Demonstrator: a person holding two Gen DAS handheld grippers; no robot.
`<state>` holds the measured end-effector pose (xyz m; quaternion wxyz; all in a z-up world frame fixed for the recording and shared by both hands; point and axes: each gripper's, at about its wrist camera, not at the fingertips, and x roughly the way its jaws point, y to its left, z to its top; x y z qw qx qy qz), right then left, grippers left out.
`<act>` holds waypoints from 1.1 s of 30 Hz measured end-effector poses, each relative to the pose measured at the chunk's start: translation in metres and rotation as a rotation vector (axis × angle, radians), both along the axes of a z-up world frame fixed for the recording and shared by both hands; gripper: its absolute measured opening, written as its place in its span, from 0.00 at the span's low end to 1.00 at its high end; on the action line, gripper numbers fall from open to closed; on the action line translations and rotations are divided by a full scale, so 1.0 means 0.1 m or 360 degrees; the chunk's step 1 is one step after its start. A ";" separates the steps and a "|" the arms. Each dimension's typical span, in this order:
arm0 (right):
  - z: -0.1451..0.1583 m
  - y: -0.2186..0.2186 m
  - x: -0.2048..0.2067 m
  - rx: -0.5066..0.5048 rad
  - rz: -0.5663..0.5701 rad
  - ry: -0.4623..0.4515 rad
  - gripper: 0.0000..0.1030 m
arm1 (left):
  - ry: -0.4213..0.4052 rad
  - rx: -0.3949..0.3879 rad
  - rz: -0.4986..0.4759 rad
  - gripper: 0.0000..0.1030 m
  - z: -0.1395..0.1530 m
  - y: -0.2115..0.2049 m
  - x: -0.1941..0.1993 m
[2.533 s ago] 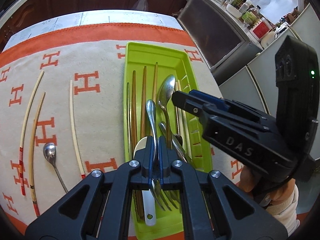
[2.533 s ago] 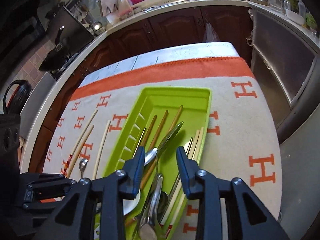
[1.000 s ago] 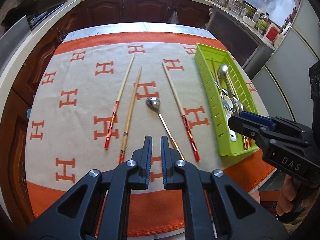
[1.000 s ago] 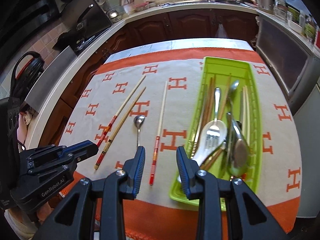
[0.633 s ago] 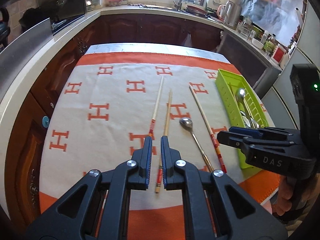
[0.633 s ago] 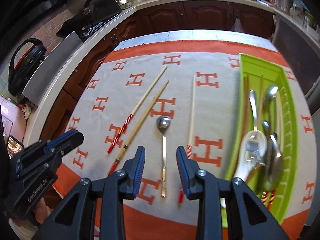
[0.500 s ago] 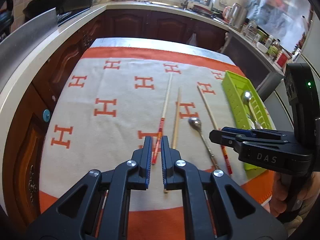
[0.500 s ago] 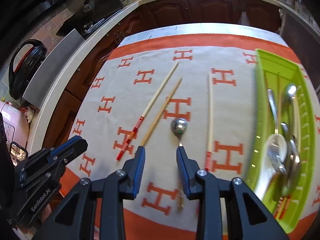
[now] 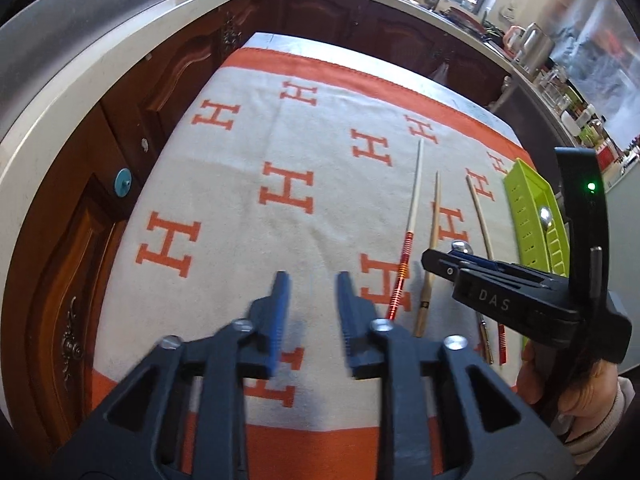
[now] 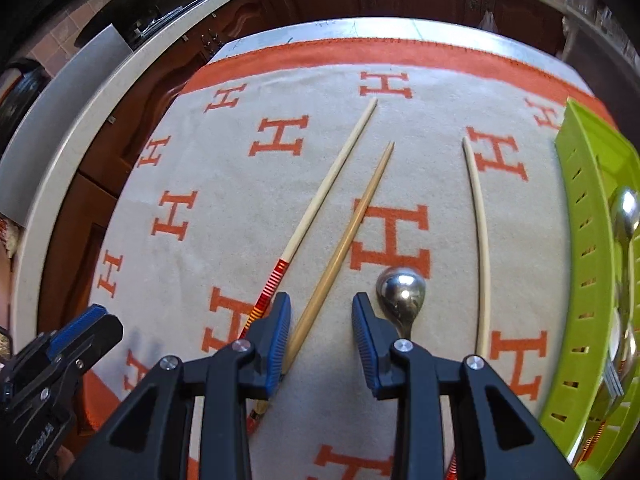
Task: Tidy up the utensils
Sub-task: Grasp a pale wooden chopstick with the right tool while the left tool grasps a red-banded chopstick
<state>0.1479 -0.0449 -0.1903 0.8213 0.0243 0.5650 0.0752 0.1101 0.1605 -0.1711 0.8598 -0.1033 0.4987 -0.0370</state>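
**Loose chopsticks and spoon on the cloth; both claws released and empty**

**Position.** Four utensils are found loose on the H-patterned cloth (image 10: 224, 184) covering the table: a chopstick with a red-striped handle (image 10: 320, 208), a plain wooden chopstick (image 10: 348, 232) just right of it, a steel spoon (image 10: 401, 294) and a pale chopstick (image 10: 482, 248) further right. The green tray (image 10: 580, 240) lies at the right edge of the cloth and already holds cutlery.

**Claws.** The right claw (image 10: 320, 332) is spread apart and grasps nothing; the near end of the plain wooden chopstick runs between its fingers, with the striped handle at its left finger and the spoon bowl just beside its right finger. The left claw (image 9: 310, 304) is likewise parted and empty, over bare cloth left of the chopsticks.

**Handling.** The chopsticks are judged light, stiff and thin, lying flat on soft cloth; a hold across the thicker handle end is advised, as the round shaft may roll or slip. The spoon is judged heavier and slippery, best taken at the handle.

**Markings.** "DAS" is read on the right claw's body in the left view. Lettering on the left claw's body in the right view is too blurred to be read.
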 end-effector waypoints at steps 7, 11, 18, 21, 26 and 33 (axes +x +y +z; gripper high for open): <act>-0.03 0.18 -0.07 -0.0248 0.0096 -0.0087 0.30 | -0.0058 0.0027 -0.0007 0.63 0.10 -0.06 -0.04; -0.01 0.12 -0.10 -0.0223 0.0091 -0.0080 0.11 | -0.0098 0.0093 -0.0083 0.63 0.18 -0.18 -0.06; 0.01 -0.13 -0.15 -0.0014 0.0051 -0.0026 0.06 | -0.0064 0.0037 -0.0115 0.63 0.20 -0.24 -0.07; 0.04 -0.29 -0.21 0.0094 0.0010 -0.0021 0.06 | -0.0038 0.0022 -0.0116 0.63 0.17 -0.26 -0.04; 0.12 -0.52 -0.29 0.0202 -0.0061 -0.0042 0.06 | 0.0000 0.0045 -0.0156 0.63 0.11 -0.35 0.06; 0.28 -0.74 -0.35 0.0319 -0.0127 -0.0101 0.06 | 0.0019 0.0102 -0.0263 0.63 0.07 -0.65 0.37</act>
